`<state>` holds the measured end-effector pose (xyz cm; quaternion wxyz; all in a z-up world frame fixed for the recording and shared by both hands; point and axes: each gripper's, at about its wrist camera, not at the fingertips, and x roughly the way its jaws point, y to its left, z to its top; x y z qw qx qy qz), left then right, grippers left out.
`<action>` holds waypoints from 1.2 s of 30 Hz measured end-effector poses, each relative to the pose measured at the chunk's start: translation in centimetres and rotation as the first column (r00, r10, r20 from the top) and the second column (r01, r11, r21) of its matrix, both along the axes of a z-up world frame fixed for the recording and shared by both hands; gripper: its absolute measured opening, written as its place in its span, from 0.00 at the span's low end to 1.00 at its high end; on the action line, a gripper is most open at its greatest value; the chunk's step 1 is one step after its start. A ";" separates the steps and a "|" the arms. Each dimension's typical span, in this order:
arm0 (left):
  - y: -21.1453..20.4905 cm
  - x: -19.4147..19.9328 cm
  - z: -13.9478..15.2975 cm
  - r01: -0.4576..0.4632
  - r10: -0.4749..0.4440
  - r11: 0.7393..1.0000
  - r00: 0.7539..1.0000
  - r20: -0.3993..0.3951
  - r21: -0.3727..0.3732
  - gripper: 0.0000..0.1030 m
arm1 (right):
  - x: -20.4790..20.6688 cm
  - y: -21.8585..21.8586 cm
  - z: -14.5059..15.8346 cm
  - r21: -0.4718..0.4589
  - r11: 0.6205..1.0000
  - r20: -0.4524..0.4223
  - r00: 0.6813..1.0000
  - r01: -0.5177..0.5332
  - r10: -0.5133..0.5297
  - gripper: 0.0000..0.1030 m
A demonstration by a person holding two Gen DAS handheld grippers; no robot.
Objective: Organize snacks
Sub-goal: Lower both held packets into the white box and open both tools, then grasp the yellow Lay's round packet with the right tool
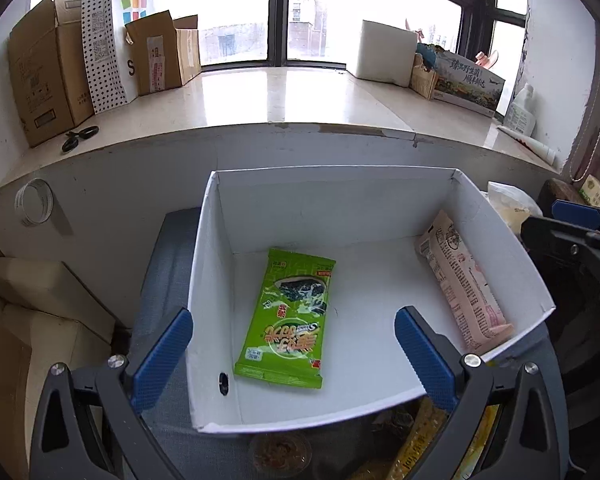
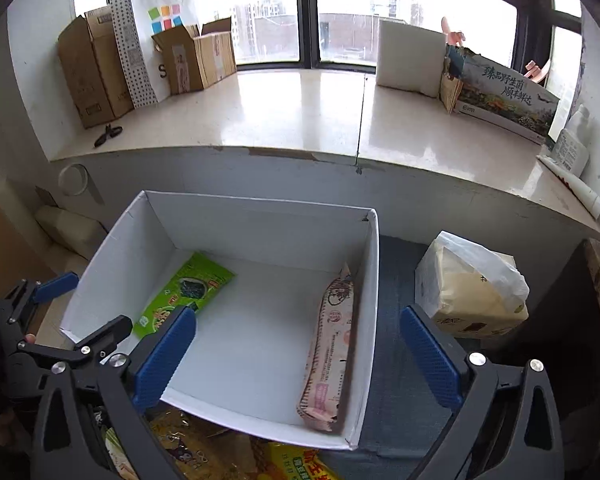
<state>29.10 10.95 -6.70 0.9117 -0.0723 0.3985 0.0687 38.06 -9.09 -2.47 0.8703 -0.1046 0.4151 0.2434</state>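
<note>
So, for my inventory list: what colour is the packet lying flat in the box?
Bright green packet, clearest in the left wrist view.

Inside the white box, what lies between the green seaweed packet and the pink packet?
Nothing: bare white floor of the box separates the green seaweed packet from the pink packet at its right wall, in both wrist views.
</note>
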 end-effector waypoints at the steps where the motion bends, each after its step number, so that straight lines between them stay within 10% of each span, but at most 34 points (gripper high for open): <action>1: 0.1 -0.7 0.2 0.007 -0.007 1.000 1.000 0.004 -0.017 1.00 | -1.0 -0.5 0.7 0.012 1.000 0.020 1.000 0.004 -0.004 1.00; 13: -0.8 -12.4 4.4 0.081 -0.073 0.995 0.988 0.135 -0.056 1.00 | -13.4 -6.0 5.9 0.292 0.953 0.216 0.976 -0.085 0.020 1.00; 22: -3.0 -20.9 2.3 0.047 -0.044 0.998 0.996 0.074 -0.040 1.00 | -21.5 -6.3 -0.5 0.315 0.943 0.123 0.990 -0.103 0.067 1.00; 36: -3.4 -23.0 0.6 0.045 -0.044 0.999 0.998 0.039 -0.020 1.00 | -17.9 0.7 -7.6 0.062 0.972 0.002 0.974 -0.228 0.228 1.00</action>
